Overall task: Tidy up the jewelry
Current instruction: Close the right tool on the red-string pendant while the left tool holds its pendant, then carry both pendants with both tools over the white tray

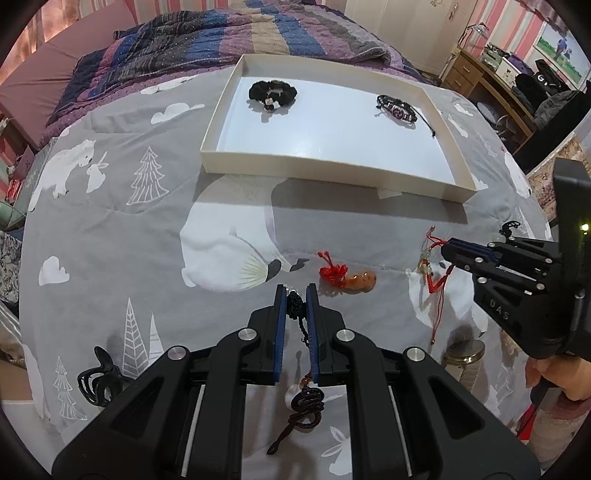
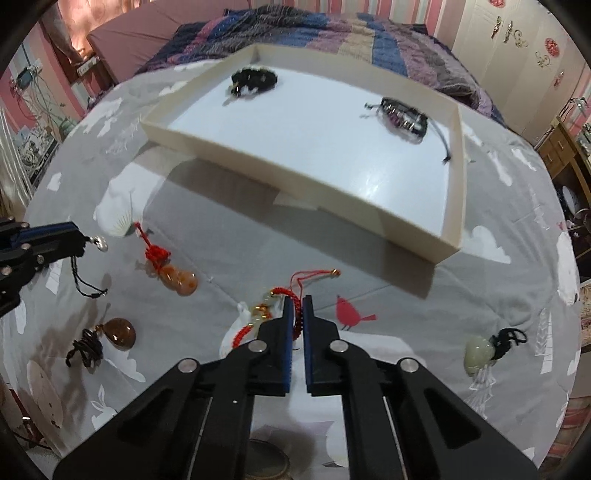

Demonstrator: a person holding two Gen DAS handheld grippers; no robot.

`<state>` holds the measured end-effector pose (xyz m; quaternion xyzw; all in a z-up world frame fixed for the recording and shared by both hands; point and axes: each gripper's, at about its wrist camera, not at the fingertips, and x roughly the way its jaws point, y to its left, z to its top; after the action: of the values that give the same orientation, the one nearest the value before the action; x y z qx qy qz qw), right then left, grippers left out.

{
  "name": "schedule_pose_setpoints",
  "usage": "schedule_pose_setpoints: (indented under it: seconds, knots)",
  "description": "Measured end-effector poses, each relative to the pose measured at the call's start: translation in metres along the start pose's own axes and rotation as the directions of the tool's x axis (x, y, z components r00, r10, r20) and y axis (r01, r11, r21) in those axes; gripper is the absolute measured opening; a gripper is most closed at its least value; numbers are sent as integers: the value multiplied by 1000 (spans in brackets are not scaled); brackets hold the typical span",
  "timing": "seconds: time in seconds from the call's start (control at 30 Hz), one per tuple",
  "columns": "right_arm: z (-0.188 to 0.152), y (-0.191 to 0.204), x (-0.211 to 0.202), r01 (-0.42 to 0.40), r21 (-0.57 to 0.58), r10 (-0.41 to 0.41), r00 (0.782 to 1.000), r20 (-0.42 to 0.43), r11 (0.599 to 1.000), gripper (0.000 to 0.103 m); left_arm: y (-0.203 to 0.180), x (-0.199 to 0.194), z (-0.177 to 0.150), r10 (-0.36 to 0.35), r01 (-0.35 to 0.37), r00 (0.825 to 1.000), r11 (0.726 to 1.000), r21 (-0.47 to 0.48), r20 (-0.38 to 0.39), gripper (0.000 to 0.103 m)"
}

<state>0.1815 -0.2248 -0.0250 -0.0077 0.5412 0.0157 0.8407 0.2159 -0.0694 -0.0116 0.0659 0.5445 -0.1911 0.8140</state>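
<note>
Two tools each grasp one piece: the left tool a black knotted cord pendant, the right tool a red braided bracelet. Either thin cord may slip before reaching the shallow white cardboard tray ahead.

This is a home bedroom. A bed fills the scene, spread with a grey cover printed with polar bears, trees and clouds, and a striped purple-and-blue quilt bunched behind. Pink striped walls, white wardrobe doors and a cluttered wooden desk surround it.
</note>
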Motion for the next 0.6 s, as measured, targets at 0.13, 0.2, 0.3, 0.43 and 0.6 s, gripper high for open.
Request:
schedule_pose_setpoints:
  seconds: [0.13, 0.2, 0.3, 0.43, 0.6]
  knots:
    - [6, -5, -15, 4, 4, -4, 999, 35, 1000, 4, -4, -8, 7, -4, 4, 1000, 1000, 8, 20, 9]
    - [10, -7, -24, 4, 6, -4, 998, 56, 1000, 4, -6, -14, 13, -5, 5, 999, 1000, 11, 35, 9]
    - [18, -10, -35, 3, 10, -4, 997, 81, 1000, 4, -10, -22, 23, -5, 4, 999, 1000, 18, 53, 9]
    - [32, -17, -50, 7, 24, -10, 993, 120, 1000, 4, -13, -32, 44, -7, 5, 996, 1000, 27, 84, 9]
    - [59, -30, -67, 26, 45, -33, 986, 161, 999, 4, -10, -30, 84, -5, 3, 994, 1000, 17, 106, 9]
